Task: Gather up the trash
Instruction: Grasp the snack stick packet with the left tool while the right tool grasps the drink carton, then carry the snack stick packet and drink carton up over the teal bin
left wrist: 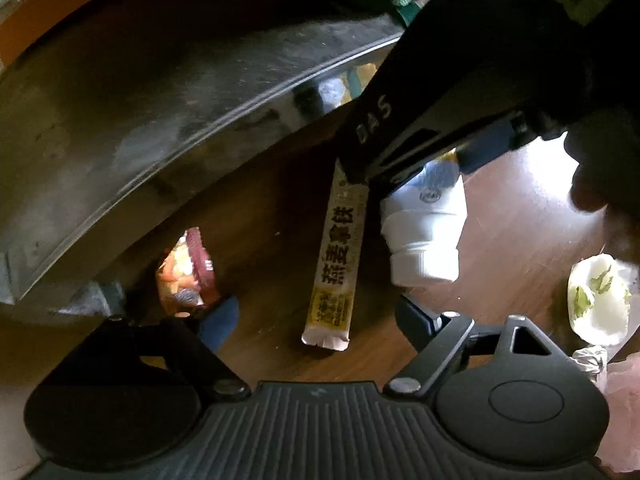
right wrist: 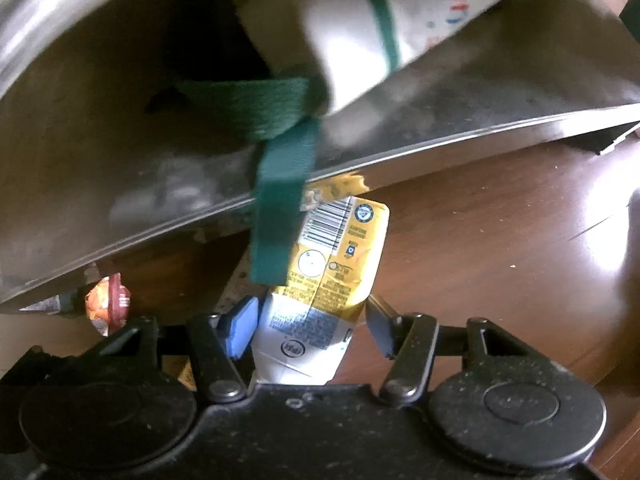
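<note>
Right wrist view: crushed yellow-and-white carton (right wrist: 320,292) lies on the brown wooden floor (right wrist: 500,248), top end tucked under the rim of a big metal basin (right wrist: 120,140); right gripper (right wrist: 310,326) straddles its lower white end, blue-padded finger (right wrist: 240,328) at the carton's left edge, dark finger (right wrist: 378,330) just off its right edge; jaws fairly wide, whether the pads actually press on the carton cannot be told; green strap (right wrist: 280,216) hangs over the basin rim and across the carton's top; white cloth bag (right wrist: 360,12) sits in the basin; red-and-orange snack wrapper (right wrist: 108,304) shows at left under the basin edge.

Left wrist view adds what the other misses: long sachet stick (left wrist: 338,256) with dark print lies flat on the floor, between the left gripper's (left wrist: 316,320) spread fingers, not touched; jaws wide apart, nothing held; same carton (left wrist: 424,232) seen white end forward, right gripper (left wrist: 424,168) coming down on it from above, one fingertip on the sachet's far end; snack wrapper (left wrist: 188,276) near the left fingertip, beside the basin (left wrist: 160,92); white crumpled scrap with green bits (left wrist: 598,296) and a foil wad (left wrist: 590,360) at far right; pink plastic (left wrist: 624,400) at the frame edge.
</note>
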`<action>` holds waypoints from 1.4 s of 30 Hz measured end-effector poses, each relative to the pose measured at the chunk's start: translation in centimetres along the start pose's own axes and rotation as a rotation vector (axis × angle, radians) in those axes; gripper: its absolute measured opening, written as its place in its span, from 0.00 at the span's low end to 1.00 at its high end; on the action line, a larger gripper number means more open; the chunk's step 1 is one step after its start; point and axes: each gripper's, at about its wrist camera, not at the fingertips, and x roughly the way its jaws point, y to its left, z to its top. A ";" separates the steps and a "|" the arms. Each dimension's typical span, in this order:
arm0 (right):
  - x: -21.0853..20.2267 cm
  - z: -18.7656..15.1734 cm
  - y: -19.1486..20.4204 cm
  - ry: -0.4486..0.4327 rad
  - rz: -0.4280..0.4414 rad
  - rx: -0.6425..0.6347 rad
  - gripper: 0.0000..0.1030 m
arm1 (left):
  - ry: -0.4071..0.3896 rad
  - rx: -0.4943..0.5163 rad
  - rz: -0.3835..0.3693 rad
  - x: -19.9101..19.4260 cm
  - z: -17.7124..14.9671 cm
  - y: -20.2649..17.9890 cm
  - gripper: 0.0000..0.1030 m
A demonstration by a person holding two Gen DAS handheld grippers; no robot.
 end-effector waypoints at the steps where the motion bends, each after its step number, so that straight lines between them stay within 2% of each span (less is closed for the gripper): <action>1: -0.1 0.1 -0.5 0.006 0.002 0.001 0.56 | 0.000 0.000 -0.001 0.2 0.1 -0.1 0.81; 6: -0.5 0.0 -2.4 0.011 -0.023 -0.046 0.55 | 0.011 -0.010 -0.019 1.2 1.1 -0.9 0.70; 8: -0.6 -0.1 -3.1 0.022 -0.023 -0.062 0.54 | 0.021 -0.013 -0.030 1.5 1.5 -1.2 0.58; 10: -0.7 -0.3 -3.5 0.027 -0.027 -0.083 0.54 | 0.034 -0.022 -0.040 1.9 1.7 -1.5 0.52; 12: -0.8 -0.5 -3.8 0.030 -0.029 -0.098 0.54 | 0.048 -0.028 -0.041 2.3 1.8 -1.6 0.51; 14: -0.8 -0.6 -4.0 0.034 -0.026 -0.102 0.54 | 0.057 -0.050 -0.051 2.5 1.7 -1.4 0.42; 18: -1.1 -1.3 -4.1 0.036 -0.031 -0.125 0.53 | 0.050 -0.088 -0.056 2.6 1.9 -0.8 0.38; 20: -1.2 -1.7 -4.1 0.032 -0.031 -0.136 0.53 | 0.047 -0.103 -0.044 2.4 1.9 -0.5 0.24; 24: -0.8 -2.8 -3.2 0.029 -0.030 -0.150 0.53 | 0.046 -0.114 -0.049 2.0 2.1 0.0 0.20; 32: -6.7 -4.6 -4.7 0.054 -0.036 -0.158 0.52 | 0.056 -0.098 -0.097 -0.4 0.9 -1.3 0.19; 38: -14.5 -6.2 -4.6 0.011 -0.013 -0.200 0.52 | 0.032 -0.052 -0.129 -6.7 0.4 -1.4 0.19; 42: -20.9 -6.8 -4.0 -0.054 0.001 -0.257 0.52 | -0.012 -0.006 -0.137 -12.7 0.7 -1.8 0.19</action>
